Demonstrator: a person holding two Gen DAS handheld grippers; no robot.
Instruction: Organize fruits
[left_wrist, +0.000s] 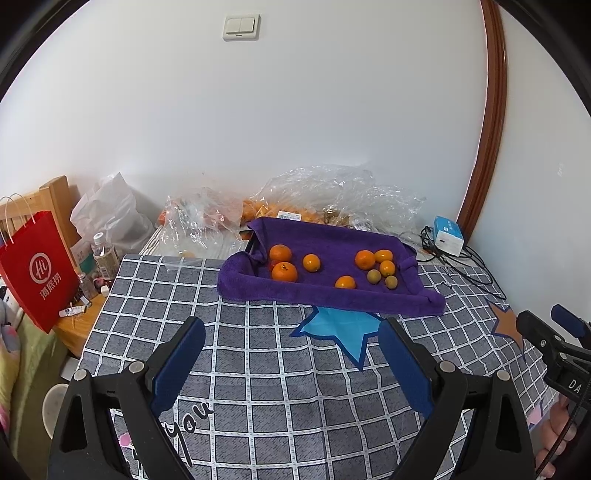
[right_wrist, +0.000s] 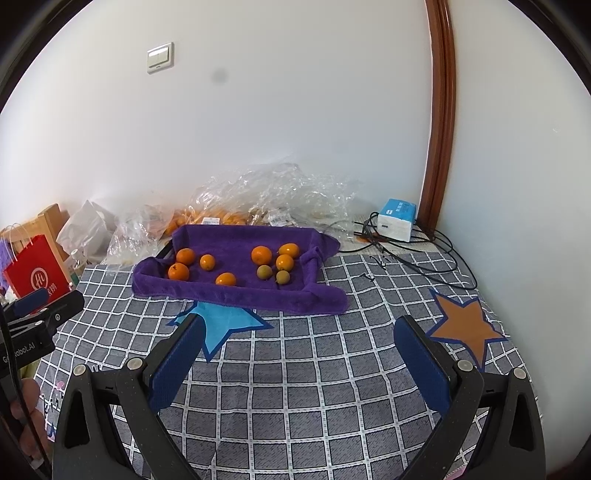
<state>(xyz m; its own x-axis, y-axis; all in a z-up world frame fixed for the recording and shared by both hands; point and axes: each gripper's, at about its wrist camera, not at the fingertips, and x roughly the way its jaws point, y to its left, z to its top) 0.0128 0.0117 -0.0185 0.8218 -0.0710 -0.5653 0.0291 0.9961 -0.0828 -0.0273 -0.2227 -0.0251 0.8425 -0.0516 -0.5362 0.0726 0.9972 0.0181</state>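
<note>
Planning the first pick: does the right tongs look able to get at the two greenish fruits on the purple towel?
Probably yes. The right tongs are open and empty, and only bare checked cloth lies between them and the purple towel. The greenish fruits sit near its right side, though oranges crowd close behind.

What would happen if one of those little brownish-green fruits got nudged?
The brownish-green fruit looks round, so it would probably roll. The purple towel under it looks soft and its edges are raised, likely stopping it soon. It sits close to an orange fruit, so it may bump that.
</note>
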